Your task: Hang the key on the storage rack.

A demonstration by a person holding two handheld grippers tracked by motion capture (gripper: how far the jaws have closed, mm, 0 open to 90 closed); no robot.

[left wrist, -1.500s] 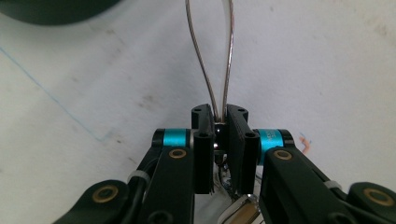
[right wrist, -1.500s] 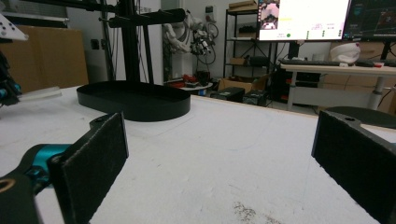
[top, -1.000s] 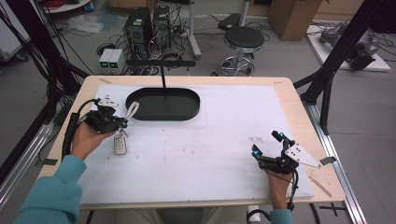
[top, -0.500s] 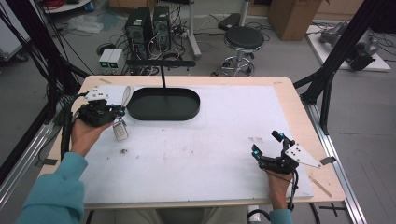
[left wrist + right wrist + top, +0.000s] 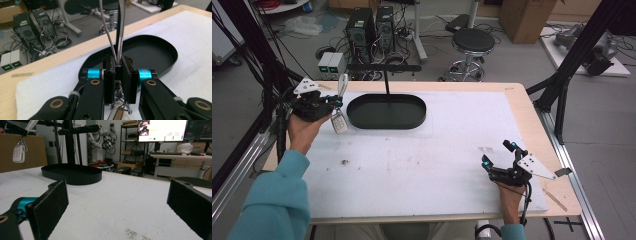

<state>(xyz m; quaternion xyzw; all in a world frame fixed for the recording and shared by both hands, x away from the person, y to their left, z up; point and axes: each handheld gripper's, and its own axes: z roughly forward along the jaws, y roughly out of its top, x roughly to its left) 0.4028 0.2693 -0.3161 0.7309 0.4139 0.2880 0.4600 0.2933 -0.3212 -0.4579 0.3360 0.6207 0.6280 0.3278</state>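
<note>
The key fob [image 5: 339,121] hangs in the air from its grey strap [image 5: 343,83], above the white mat [image 5: 422,160] and just beside the left end of the black oval tray [image 5: 387,111]. The left tongs [image 5: 333,99] are pressed together on the strap [image 5: 117,30], with the fob dangling below them. The right tongs [image 5: 498,155] rest low over the mat at the worktop's [image 5: 517,95] near right, spread wide and holding nothing, well apart from the tray.
</note>
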